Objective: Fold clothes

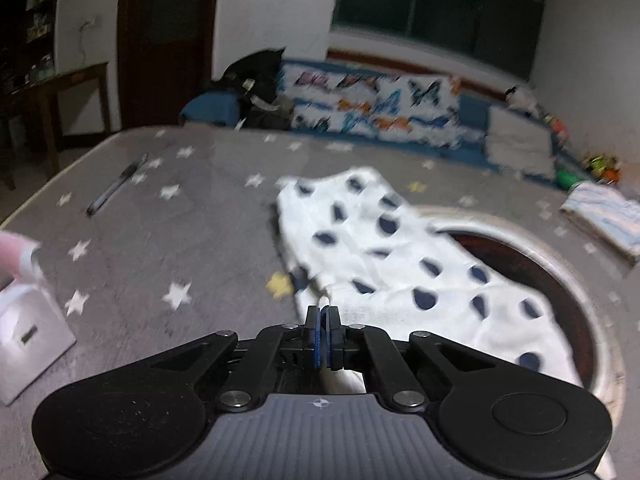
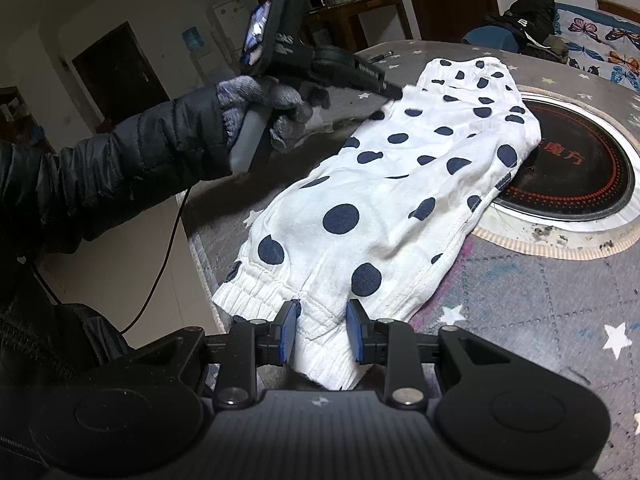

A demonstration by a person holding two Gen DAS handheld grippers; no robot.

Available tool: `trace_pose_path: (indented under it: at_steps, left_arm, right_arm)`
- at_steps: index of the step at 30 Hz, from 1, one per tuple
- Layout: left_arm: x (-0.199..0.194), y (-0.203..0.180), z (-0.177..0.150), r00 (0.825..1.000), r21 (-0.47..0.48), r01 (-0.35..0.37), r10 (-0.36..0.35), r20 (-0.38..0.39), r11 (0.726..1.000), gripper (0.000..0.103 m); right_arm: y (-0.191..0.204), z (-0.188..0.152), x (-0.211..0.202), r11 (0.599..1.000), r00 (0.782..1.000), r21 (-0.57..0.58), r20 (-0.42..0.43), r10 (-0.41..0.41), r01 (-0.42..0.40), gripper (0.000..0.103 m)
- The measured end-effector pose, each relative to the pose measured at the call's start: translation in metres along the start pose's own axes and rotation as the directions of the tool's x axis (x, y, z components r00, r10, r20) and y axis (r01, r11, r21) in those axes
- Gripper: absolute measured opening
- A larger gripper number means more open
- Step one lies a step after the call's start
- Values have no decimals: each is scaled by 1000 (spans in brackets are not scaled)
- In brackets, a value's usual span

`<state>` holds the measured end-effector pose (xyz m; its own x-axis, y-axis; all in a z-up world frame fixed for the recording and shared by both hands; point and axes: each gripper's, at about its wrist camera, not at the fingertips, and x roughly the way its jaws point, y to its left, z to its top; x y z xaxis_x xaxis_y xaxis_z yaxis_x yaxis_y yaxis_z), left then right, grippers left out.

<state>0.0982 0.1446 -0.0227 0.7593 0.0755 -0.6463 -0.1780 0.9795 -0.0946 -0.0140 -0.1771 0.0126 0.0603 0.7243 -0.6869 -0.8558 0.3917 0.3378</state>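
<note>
A pen lay on the grey star-printed table cover. A round cooktop was set into the table. A folded striped cloth sat near the far edge, a butterfly-print blanket beyond it.

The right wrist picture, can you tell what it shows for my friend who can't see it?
White polka-dot pants lie on a grey star-patterned table cover, partly over a round black cooktop. The right gripper holds their ribbed cuff between blue pads, while a gloved hand holds the left gripper at the far edge.
</note>
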Motion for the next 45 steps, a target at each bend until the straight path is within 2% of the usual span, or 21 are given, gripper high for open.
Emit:
trace_pose_path:
  at_steps: [4, 5, 9, 12, 15, 19, 21, 22, 23, 25, 30, 33, 34, 37, 41, 45]
  left_arm:
    - [2, 1, -3, 1000, 12, -4, 4, -12, 1000, 4]
    - [1, 1, -2, 1000, 16, -4, 5, -14, 1000, 7]
    - [-7, -1, 3, 1000, 14, 0, 0, -10, 1000, 8]
    - [-21, -13, 5, 998, 26, 68, -68, -7, 997, 8]
    - [-34, -34, 5, 987, 63, 159, -159, -18, 985, 8]
    - [-42, -74, 1, 952, 141, 303, -294, -81, 943, 9]
    - [-43, -95, -1, 937, 185, 345, -329, -113, 920, 22]
    - [-43, -104, -2, 935, 210, 351, -331, -124, 912, 31]
    - [-42, -112, -4, 934, 233, 353, -330, -134, 906, 32]
    - [-37, -126, -7, 934, 273, 352, -320, -156, 895, 32]
    - [-19, -143, -13, 938, 316, 334, -279, -207, 888, 30]
    - [-11, -138, -15, 934, 291, 337, -278, -225, 895, 18]
    - [-8, -135, -15, 932, 280, 337, -278, -231, 899, 12]
    - [-7, -121, -16, 920, 218, 372, -327, -217, 902, 6]
    - [-11, -94, -14, 881, 74, 462, -449, -146, 884, 5]
    - [-9, -69, -14, 847, -57, 518, -522, -104, 853, 5]
  right_arm:
    - [-2, 2, -4, 1000, 1000, 16, 2, 0, 0, 30]
    - [-4, 3, -6, 1000, 1000, 25, 6, 2, -2, 31]
    - [-12, 12, -21, 998, 999, 60, 50, 2, -5, 31]
    - [-20, 21, -30, 997, 997, 69, 80, -23, 17, 31]
    - [-34, 31, -34, 993, 991, 68, 95, -99, 93, 31]
    - [-59, 42, -33, 975, 972, 96, 104, -211, 201, 31]
    - [-70, 46, -32, 966, 964, 112, 106, -244, 232, 31]
    - [-75, 48, -31, 964, 962, 118, 109, -252, 239, 31]
    - [-79, 50, -29, 962, 959, 123, 111, -259, 246, 31]
    - [-87, 53, -26, 958, 956, 130, 116, -271, 256, 31]
    - [-104, 59, -17, 952, 951, 151, 125, -284, 264, 31]
    - [-110, 62, -14, 951, 950, 163, 130, -285, 263, 31]
    - [-112, 63, -13, 951, 950, 168, 133, -282, 259, 31]
    - [-119, 66, -11, 954, 953, 182, 144, -267, 240, 31]
    - [-126, 72, -3, 958, 958, 201, 159, -237, 203, 31]
    - [-134, 78, 11, 960, 966, 232, 163, -200, 160, 31]
